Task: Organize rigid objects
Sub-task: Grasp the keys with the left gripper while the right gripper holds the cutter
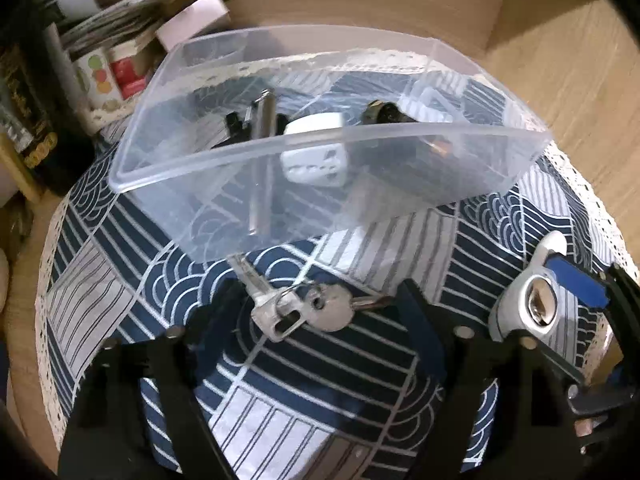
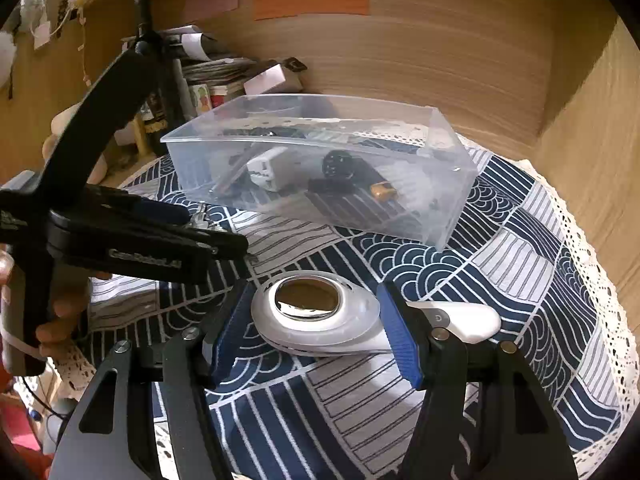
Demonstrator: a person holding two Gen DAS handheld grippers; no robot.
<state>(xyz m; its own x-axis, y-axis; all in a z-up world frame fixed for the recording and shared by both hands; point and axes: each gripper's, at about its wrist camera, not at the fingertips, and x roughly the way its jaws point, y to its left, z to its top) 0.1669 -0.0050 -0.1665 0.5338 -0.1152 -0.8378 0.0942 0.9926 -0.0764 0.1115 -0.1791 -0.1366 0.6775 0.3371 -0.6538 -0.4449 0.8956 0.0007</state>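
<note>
A clear plastic box stands on a blue-and-white patterned cloth. It holds a white adapter, a metal rod and dark small parts. A bunch of silver keys lies on the cloth between the open fingers of my left gripper. A white massager with a shiny metal plate lies between the open blue pads of my right gripper, untouched by either pad as far as I can see.
Books, boxes and a white package are stacked at the back left against the wooden wall. The left gripper body and the hand holding it fill the left of the right wrist view.
</note>
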